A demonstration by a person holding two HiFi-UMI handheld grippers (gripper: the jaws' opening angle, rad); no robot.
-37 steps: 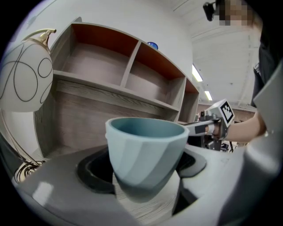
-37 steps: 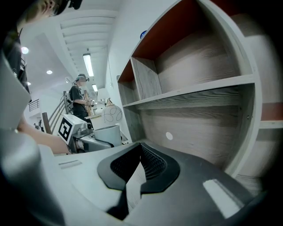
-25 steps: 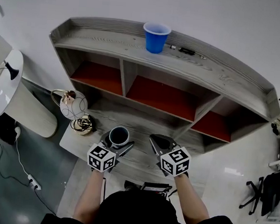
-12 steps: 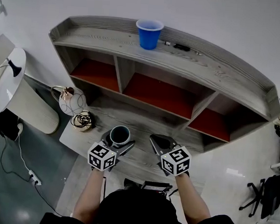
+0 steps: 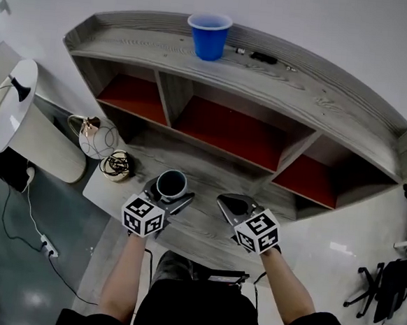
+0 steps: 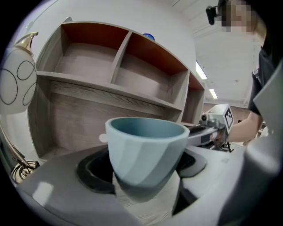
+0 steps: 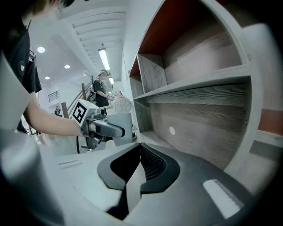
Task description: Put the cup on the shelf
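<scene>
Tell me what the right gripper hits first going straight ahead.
Likely the shelf's lower wood panel, straight ahead of the right gripper; angled slightly down, it might touch the desktop first. Depth is unclear.

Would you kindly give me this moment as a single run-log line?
left gripper: shut on cup | right gripper: shut, empty | cup: not yet on shelf

Between the left gripper's point(image 5: 171, 193) jaws the cup point(image 6: 146, 150) looks matt, smooth and faceted, perhaps ceramic. Ahead of it the shelf point(image 6: 110, 90) is grey grained wood with dull red backs. The right gripper's point(image 7: 140, 154) pads point(image 7: 154, 165) are black and ribbed.
</scene>
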